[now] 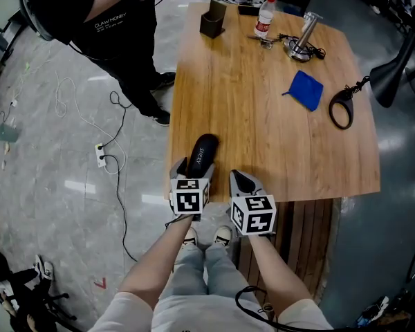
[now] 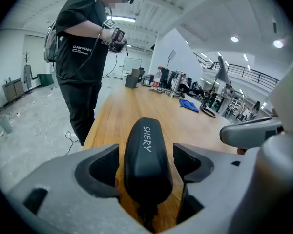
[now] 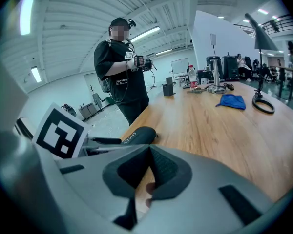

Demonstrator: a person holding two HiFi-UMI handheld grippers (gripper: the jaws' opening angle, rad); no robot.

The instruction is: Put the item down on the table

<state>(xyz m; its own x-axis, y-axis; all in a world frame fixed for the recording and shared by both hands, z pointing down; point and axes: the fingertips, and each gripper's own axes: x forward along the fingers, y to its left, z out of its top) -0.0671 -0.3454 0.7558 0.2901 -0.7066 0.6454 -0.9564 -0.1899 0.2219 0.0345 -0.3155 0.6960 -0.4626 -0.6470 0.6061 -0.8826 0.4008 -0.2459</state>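
Head view: a black case (image 1: 201,154) lies flat at the near edge of the desk (image 1: 263,116), between the jaws of the left tongs (image 1: 191,168); the right tongs (image 1: 243,180) are just beside.
Left gripper view: the jaws stand apart on either side of the case, released and not pressing it.
Right gripper view: the jaws are clenched together on nothing; the case lies on the desk to their left.

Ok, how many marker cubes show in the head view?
2. One cube sits on the left tool, which straddles the black case; the other is on the right tool. None seems hidden.
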